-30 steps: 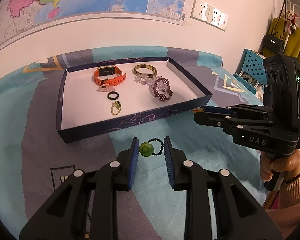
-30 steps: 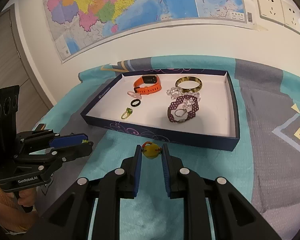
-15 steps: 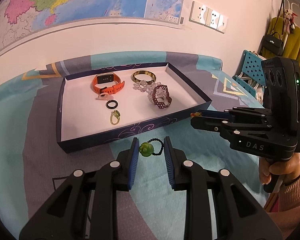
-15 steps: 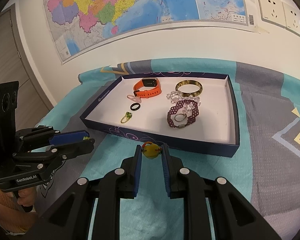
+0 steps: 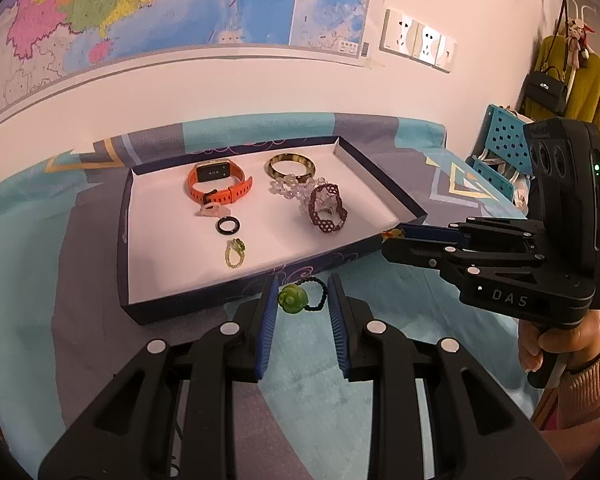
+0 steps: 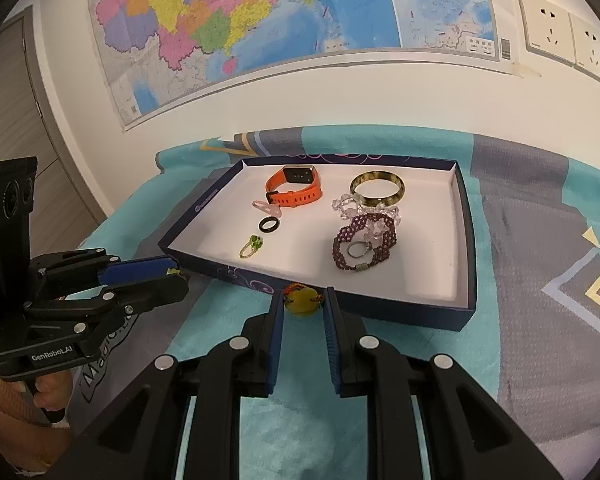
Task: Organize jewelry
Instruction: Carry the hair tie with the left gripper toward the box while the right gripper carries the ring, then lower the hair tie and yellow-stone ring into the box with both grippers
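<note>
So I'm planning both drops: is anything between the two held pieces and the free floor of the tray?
Only the tray's near wall. The left gripper holds a green rose ring, the right gripper a yellow bead ring; both sit just outside that wall.

You see one dark blue shallow tray (image 6: 470, 240) holding one orange watch (image 6: 296, 190), three bracelets (image 6: 364, 246) and three small rings (image 6: 269, 224). Your two black grippers (image 5: 302, 300) carry one flower-charm ring (image 5: 289, 299) each.
</note>
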A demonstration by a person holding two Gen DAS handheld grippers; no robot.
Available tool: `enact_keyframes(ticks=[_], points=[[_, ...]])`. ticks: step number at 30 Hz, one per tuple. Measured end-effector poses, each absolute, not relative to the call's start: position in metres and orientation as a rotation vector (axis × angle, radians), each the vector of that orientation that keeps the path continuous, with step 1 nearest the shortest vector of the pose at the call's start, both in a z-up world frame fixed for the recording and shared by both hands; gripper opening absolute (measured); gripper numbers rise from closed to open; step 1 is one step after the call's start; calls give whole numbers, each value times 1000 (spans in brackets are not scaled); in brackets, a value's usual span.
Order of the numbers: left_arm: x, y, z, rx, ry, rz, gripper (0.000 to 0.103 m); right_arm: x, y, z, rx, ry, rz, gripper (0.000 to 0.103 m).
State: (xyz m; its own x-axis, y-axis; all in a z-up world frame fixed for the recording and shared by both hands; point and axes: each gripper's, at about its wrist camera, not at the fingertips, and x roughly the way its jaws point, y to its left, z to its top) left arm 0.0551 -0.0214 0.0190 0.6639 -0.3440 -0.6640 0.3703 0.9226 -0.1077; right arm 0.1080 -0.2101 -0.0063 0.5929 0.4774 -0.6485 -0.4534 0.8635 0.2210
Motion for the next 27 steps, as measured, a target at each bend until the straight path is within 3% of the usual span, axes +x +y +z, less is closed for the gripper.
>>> enact_keyframes(ticks=[27], points=[[75,-19,28,54,720,-383,26,123,-205,-1,39,762,547,18]])
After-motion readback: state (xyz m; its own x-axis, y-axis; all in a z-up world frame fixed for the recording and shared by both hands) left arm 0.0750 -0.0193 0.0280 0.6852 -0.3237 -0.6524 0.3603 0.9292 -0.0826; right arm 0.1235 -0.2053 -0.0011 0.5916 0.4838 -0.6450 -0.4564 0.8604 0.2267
